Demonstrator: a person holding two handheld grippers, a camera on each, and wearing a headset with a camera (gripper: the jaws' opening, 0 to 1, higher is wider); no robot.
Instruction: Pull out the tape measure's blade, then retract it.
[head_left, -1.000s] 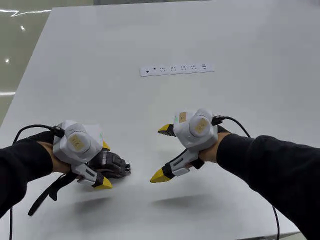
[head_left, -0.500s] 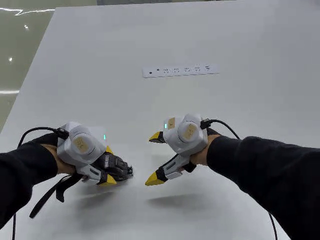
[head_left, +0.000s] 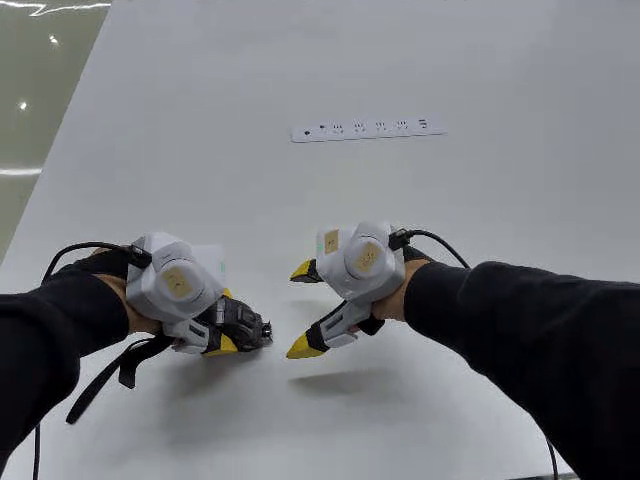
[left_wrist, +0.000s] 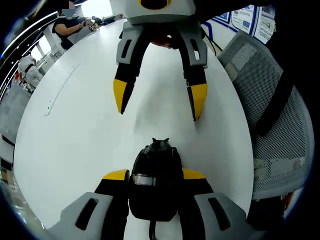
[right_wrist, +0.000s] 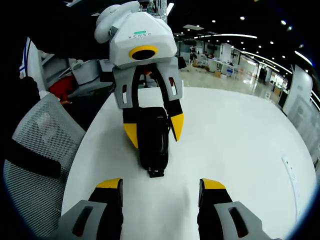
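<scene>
Your left gripper (head_left: 236, 336) is clamped on the tape measure (left_wrist: 155, 187), which sits between its jaws. The case looks hard, compact and likely slick. Your right gripper (right_wrist: 160, 184) stands spread, with the blade hook (right_wrist: 156, 173) just ahead of it. Pinch that thin, springy tab squarely.

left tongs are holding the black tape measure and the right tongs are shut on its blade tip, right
Not quite. The left tongs do hold the tape measure, but the right tongs are open and short of the blade tip, not shut on it. The right gripper view shows its jaws wide apart with the tip ahead.
</scene>
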